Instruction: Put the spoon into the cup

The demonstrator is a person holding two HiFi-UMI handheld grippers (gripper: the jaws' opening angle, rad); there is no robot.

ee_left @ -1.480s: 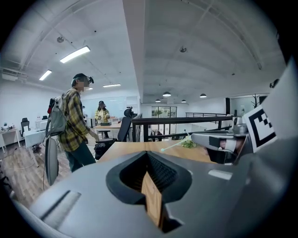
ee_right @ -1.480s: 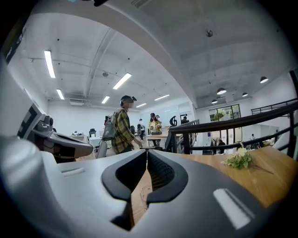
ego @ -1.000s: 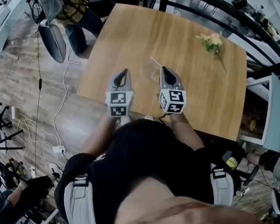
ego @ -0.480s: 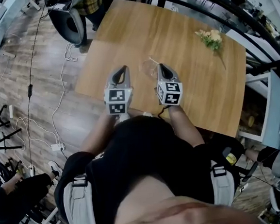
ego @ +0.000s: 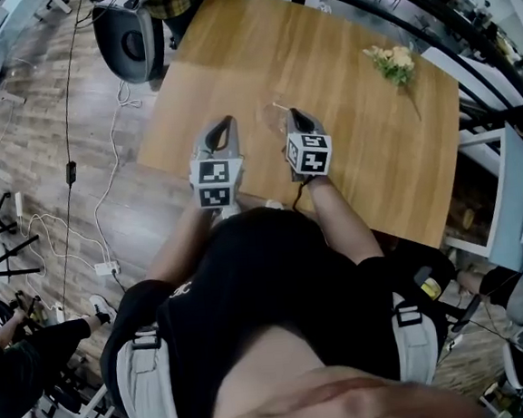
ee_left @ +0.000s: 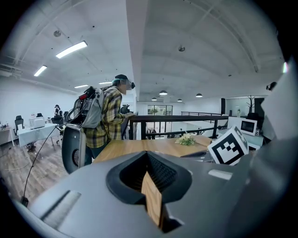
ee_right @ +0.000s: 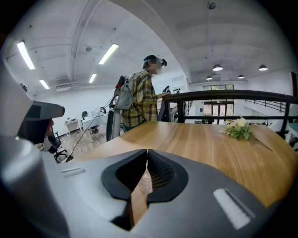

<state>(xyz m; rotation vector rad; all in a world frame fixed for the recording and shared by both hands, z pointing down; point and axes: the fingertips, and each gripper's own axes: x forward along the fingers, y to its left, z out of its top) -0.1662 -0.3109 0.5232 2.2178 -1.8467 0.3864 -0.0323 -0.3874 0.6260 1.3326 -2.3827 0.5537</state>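
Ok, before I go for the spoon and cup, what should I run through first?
1. Left gripper free: ok, jaws together, nothing between them.
2. Right gripper free: ok, jaws together and holding nothing.
3. Cup located: ok, clear glass standing on the table between the two gripper tips.
4. Spoon position: cannot tell. Only a thin pale line shows at the cup's rim, too small to say whether it is inside.
5. Flowers out of the way: ok, well off to the right of the cup.
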